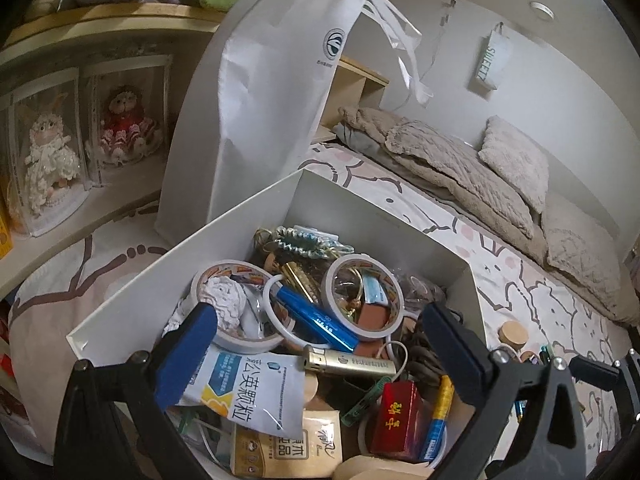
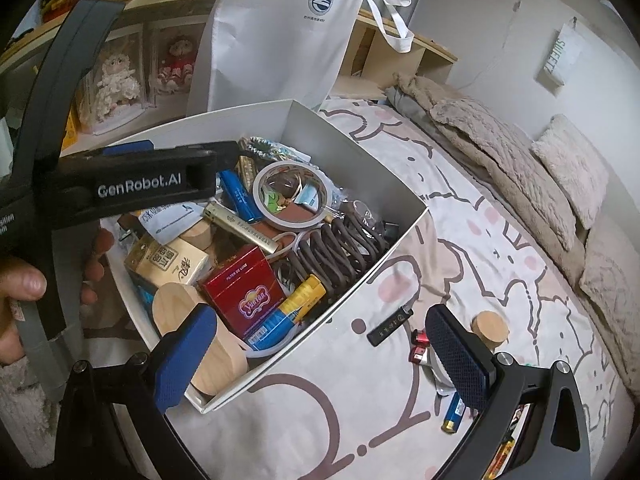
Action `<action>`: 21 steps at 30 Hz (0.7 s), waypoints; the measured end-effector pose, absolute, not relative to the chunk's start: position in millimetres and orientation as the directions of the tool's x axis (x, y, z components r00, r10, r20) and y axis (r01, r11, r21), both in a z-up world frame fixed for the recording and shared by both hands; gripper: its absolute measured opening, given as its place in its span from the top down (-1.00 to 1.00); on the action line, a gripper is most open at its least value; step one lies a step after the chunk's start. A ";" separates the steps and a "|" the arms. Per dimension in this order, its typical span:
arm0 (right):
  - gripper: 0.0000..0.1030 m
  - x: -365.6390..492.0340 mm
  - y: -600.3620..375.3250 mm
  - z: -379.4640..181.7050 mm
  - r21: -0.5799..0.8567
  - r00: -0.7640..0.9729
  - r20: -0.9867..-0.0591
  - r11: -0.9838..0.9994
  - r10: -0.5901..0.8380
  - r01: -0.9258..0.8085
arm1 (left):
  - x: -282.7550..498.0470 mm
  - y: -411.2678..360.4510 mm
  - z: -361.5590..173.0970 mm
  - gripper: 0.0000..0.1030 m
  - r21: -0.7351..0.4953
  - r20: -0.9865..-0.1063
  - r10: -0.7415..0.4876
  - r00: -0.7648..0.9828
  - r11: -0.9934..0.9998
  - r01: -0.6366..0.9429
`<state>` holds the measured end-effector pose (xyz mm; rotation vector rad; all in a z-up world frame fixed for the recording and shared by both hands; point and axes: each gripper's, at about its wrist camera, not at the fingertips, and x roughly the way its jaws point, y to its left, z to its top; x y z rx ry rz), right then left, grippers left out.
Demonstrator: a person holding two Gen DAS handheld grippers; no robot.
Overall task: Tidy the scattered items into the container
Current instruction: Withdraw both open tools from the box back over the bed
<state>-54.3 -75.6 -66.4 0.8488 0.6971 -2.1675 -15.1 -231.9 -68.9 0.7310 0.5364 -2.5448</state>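
Observation:
A white open box [image 1: 240, 216] [image 2: 392, 236] sits on the bed, crammed with tape rolls [image 1: 362, 296], a blue tube [image 1: 316, 320], a gold lighter [image 1: 352, 362], a red cigarette pack [image 2: 244, 292], sachets and wooden lids. My left gripper [image 1: 316, 356] is open and empty, hovering over the box; it also shows in the right wrist view [image 2: 160, 178]. My right gripper [image 2: 320, 360] is open and empty at the box's near right edge. On the sheet to the right lie a black lighter [image 2: 390, 322], a wooden lid [image 2: 490, 328], small red items [image 2: 420, 346] and a blue battery [image 2: 454, 416].
A tall white tote bag [image 1: 260, 92] [image 2: 276, 28] stands behind the box. A shelf with boxed dolls [image 1: 80, 136] runs along the left. Beige blankets and pillows [image 1: 500, 168] lie along the wall at the right. The patterned bedsheet [image 2: 460, 216] spreads around the box.

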 end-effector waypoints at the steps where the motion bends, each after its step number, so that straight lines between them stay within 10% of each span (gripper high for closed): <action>1: -1.00 -54.5 -75.1 -66.0 -0.218 -0.544 -0.733 -0.617 -0.409 0.757 | -15.2 -230.5 -68.4 -1.00 -0.233 -0.568 -0.301 -0.766 -0.834 0.501; 21: -1.00 -70.7 -55.9 -56.7 -0.097 -0.588 -0.662 -0.724 -0.466 0.683 | -14.2 -215.6 -60.0 -1.00 -0.128 -0.554 -0.317 -0.770 -0.881 0.455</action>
